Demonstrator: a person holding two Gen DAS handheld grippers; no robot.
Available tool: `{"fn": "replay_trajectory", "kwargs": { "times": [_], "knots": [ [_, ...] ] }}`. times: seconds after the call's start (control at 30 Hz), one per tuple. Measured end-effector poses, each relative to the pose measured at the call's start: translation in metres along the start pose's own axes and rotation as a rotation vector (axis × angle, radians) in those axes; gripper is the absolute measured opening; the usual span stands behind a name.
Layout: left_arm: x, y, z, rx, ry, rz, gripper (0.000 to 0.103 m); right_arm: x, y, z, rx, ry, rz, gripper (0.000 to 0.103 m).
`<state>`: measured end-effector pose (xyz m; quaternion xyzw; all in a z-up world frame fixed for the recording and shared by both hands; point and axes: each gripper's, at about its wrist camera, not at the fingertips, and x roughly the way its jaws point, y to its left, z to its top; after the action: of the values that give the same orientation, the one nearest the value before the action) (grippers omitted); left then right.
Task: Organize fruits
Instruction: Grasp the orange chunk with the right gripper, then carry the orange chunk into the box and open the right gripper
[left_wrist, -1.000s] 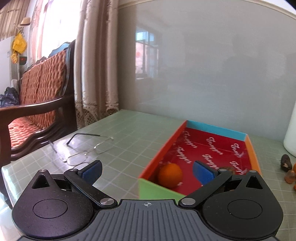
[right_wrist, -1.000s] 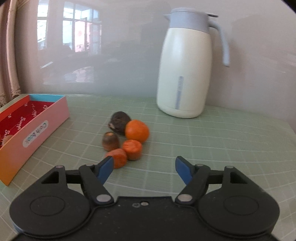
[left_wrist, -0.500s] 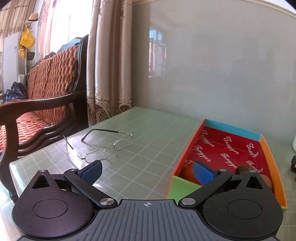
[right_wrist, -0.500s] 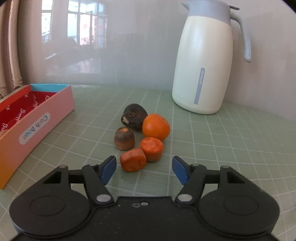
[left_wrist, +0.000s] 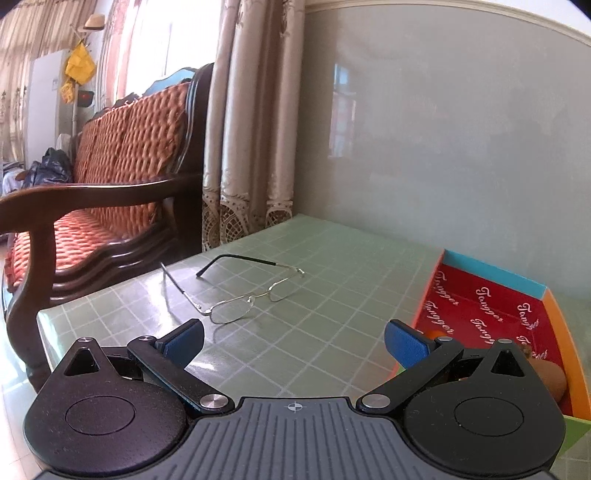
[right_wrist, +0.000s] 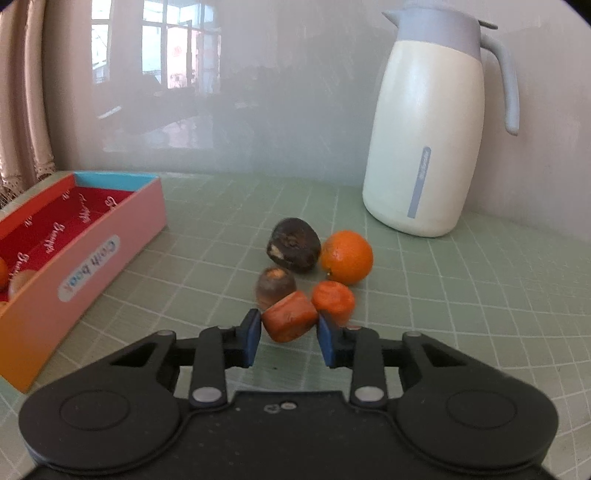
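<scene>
Left wrist view, from the left: a dark wooden settee (left_wrist: 110, 192) with orange woven cushions, its far end cut off by the frame; beige lace-hemmed curtains (left_wrist: 251, 122) behind it; a pair of thin metal-framed spectacles (left_wrist: 236, 291) lying unfolded on the pale green gridded table mat (left_wrist: 332, 266). The left gripper (left_wrist: 293, 341) has its blue-padded jaws spread wide with nothing between them, above bare mat. At the right edge sits the shallow cardboard box with red printed lining (left_wrist: 487, 306); its near end is hidden behind the gripper's linkage, and only slivers of fruit inside it show, too covered to identify. Right wrist view, from the left: the same box, here showing its pink side wall, holds two or three partly cropped fruits at the frame edge. On the mat, well clear of the box, lies the loose cluster: a dark brown shrivelled fruit (right_wrist: 293, 244), a smaller blurred brown fruit (right_wrist: 275, 286), a round glossy orange (right_wrist: 346, 257), and a wrinkled orange fruit (right_wrist: 333, 300). The right gripper (right_wrist: 290, 336) is pinching a wrinkled orange-red fruit (right_wrist: 290, 321) between its blue pads, at the near edge of the cluster. Farthest right stands a cream thermos jug with grey lid and handle (right_wrist: 428, 147).
</scene>
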<state>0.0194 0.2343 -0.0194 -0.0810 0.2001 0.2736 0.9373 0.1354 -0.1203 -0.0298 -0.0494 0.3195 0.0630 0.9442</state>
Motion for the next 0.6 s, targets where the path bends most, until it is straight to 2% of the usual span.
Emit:
{"fn": "replay_trajectory", "kwargs": {
  "times": [0.3,0.6],
  "knots": [
    [-0.003,0.014,-0.001,0.001,-0.003,0.029,0.103,-0.024,0.026,0.012,-0.009,-0.068,0.08,0.031],
    [-0.002,0.039,-0.002,0.01,0.013,0.082,0.103,-0.043,0.084,0.023,-0.046,-0.136,0.221,0.031]
  ]
}}
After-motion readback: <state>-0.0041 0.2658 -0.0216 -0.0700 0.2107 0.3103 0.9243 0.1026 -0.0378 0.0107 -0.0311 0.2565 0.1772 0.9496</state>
